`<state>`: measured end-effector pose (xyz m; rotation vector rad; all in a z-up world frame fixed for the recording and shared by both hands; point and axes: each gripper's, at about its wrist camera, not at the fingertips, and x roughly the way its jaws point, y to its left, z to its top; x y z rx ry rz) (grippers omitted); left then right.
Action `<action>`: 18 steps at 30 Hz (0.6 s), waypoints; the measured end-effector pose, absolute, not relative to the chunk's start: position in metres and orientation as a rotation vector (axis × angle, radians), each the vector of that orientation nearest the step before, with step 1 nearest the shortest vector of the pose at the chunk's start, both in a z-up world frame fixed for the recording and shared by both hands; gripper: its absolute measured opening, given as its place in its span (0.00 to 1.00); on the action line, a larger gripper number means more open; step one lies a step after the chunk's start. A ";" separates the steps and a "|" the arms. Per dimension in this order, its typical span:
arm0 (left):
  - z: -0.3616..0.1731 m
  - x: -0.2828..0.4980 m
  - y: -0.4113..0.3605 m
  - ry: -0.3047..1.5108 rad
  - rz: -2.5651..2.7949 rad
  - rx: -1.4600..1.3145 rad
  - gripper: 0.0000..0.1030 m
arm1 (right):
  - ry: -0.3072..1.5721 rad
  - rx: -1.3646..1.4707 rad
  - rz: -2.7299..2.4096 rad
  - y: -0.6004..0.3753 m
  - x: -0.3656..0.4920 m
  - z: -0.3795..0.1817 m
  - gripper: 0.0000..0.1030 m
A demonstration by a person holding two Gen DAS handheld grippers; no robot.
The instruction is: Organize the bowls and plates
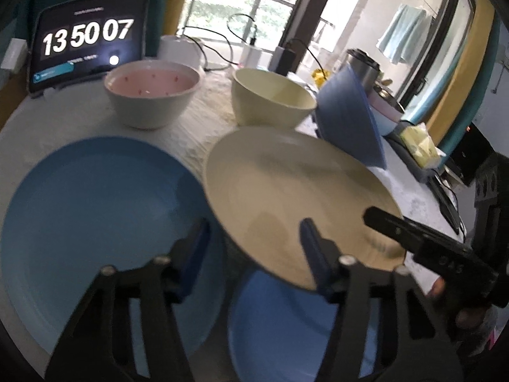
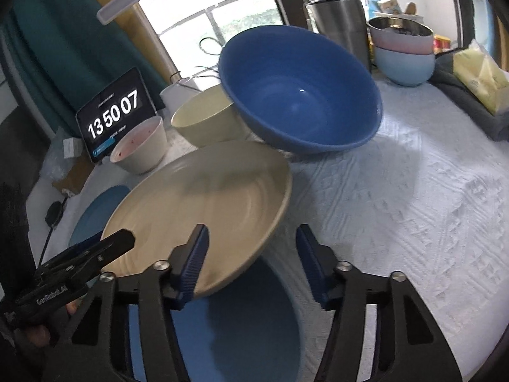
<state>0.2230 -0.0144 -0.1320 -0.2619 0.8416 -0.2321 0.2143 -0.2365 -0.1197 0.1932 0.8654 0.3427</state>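
Note:
A cream plate (image 1: 296, 191) (image 2: 197, 197) hangs tilted over a blue plate (image 1: 286, 334) (image 2: 235, 324). My left gripper (image 1: 254, 251) is open around its near rim: the right pad lies over the plate, the left pad stands clear of the edge. My right gripper (image 2: 251, 251) is open around the opposite rim, with a gap between rim and right pad. A second blue plate (image 1: 95, 216) lies to the left. Behind stand a pink-lined white bowl (image 1: 149, 95), a cream bowl (image 1: 270, 102) and a tilted dark blue bowl (image 2: 299, 95) leaning on the cream bowl.
A tablet clock (image 1: 86, 41) stands at the back left with cables beside it. A steel canister (image 2: 337, 22), stacked pink and light blue bowls (image 2: 404, 54) and a yellow packet (image 2: 480, 73) line the back right. White textured cloth (image 2: 413, 207) covers the table.

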 end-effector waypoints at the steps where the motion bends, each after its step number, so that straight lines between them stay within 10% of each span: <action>1: -0.132 0.222 -0.016 0.842 -0.224 -0.251 0.51 | 0.862 0.180 0.338 -0.234 0.213 -0.120 0.43; 18: -0.114 0.198 -0.017 0.788 -0.216 -0.222 0.47 | 0.797 0.117 0.285 -0.230 0.191 -0.105 0.28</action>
